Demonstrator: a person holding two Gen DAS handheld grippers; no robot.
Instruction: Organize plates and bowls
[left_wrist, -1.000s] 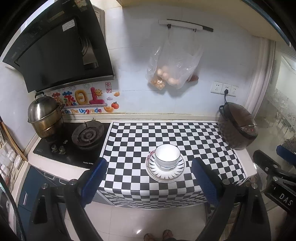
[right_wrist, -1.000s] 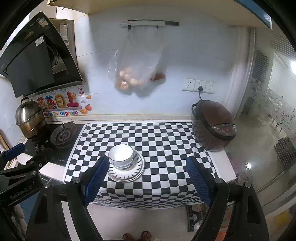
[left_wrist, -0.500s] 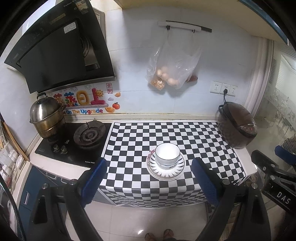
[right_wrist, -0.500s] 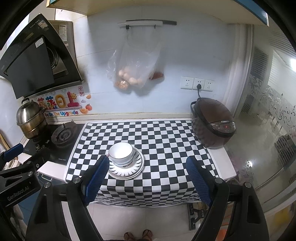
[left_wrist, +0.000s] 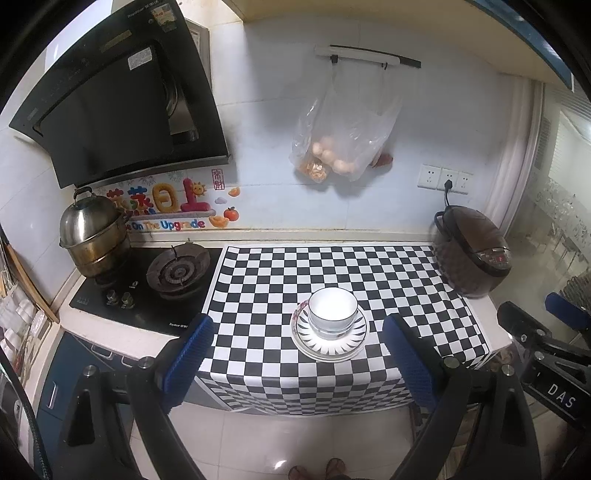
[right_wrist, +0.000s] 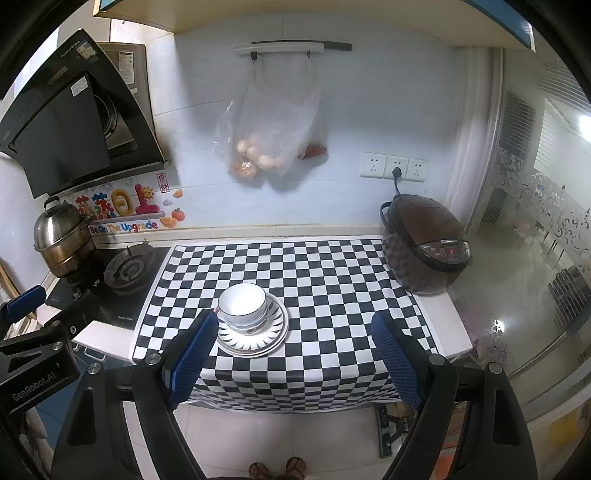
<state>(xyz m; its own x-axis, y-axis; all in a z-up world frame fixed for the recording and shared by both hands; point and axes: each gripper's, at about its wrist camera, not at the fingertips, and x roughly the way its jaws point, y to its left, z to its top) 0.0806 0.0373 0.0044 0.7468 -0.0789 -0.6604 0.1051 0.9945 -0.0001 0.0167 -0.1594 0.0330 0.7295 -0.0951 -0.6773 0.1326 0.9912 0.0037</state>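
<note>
The tabletop, under a black-and-white checked cloth, fills the middle of both views. At the upper left hangs the hood, with the stove and a steel pot beneath it at left. The cooker sits at right, and a bag of food hangs on the wall at top centre.

The plates, at least two stacked and striped at the rim, lie near the front edge of the cloth, just below centre. The bowl, white and empty, stands upright on them.

The left tool hangs in front of the tabletop, its jaws spread wide and holding nothing; the right tool is likewise wide and empty, its left finger overlapping the stack's edge in view.

The pieces look like glazed ceramic: stiff, fairly heavy, slick and breakable. I would pinch the bowl across its wall at the rim, and take a plate by its raised edge, gently, since the glaze may slip.
</note>
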